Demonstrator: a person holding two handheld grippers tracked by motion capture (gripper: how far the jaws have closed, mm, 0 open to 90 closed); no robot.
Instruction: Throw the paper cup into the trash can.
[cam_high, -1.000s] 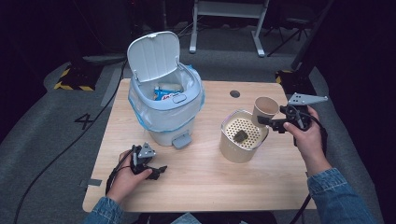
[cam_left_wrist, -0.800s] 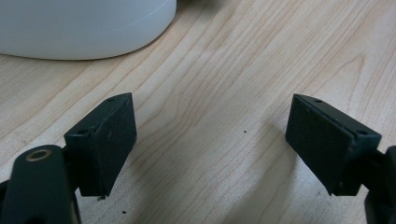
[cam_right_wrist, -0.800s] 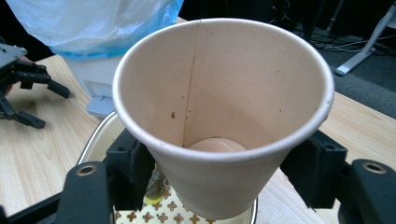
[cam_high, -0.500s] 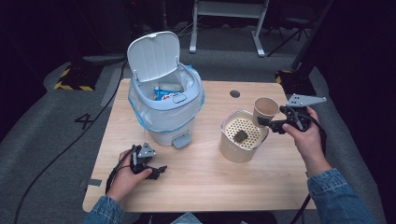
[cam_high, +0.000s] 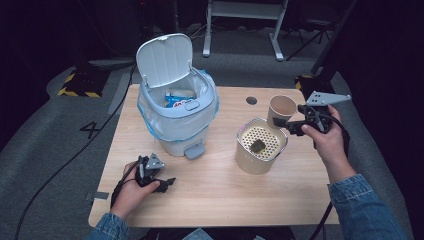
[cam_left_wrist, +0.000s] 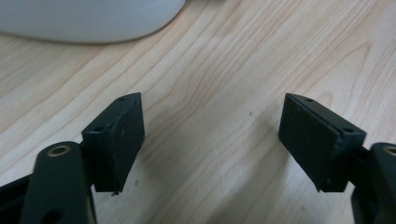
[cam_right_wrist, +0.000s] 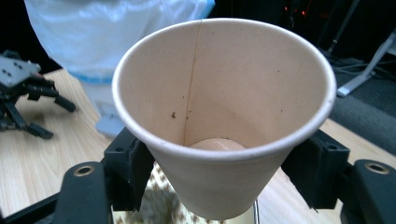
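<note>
From the high view, the right tongs (cam_high: 284, 123) are clamped on a paper cup (cam_high: 281, 110), holding it tilted in the air just above the far right rim of a cream strainer container (cam_high: 247, 157) that stands on the table (cam_high: 215, 195). The container carries a perforated insert with a small dark lump (cam_high: 258, 146) lying on it. Left of it, well apart from the cup, stands a white pedal bin (cam_high: 177, 120) with its lid (cam_high: 165, 60) flipped up and a blue-edged liner bag folded over its rim; some packaging lies inside. The left tongs (cam_high: 169, 182) rest low on the near left part of the table, in front of the bin and close to its pedal, with the person's hand (cam_high: 131, 192) around the body.

In the left gripper view, the left tongs (cam_left_wrist: 210, 135) stand wide apart over bare wood grain, nothing between the two pads; they have just been closing a little. The pale curved base of the pedal bin (cam_left_wrist: 88, 18) shows at the top left.

In the right gripper view, the paper cup (cam_right_wrist: 224, 116) sits between the black pads of the right tongs (cam_right_wrist: 219, 172), gripped near its lower part, its open mouth turned toward the camera. The inside is empty apart from a few small dark specks and the seam. Below the cup a blurred bit of the perforated insert (cam_right_wrist: 159, 205) can be made out. Behind the cup rises the pedal bin (cam_right_wrist: 112, 42) with its liner, and the left tongs (cam_right_wrist: 28, 93) lie on the table at the far left.
</note>
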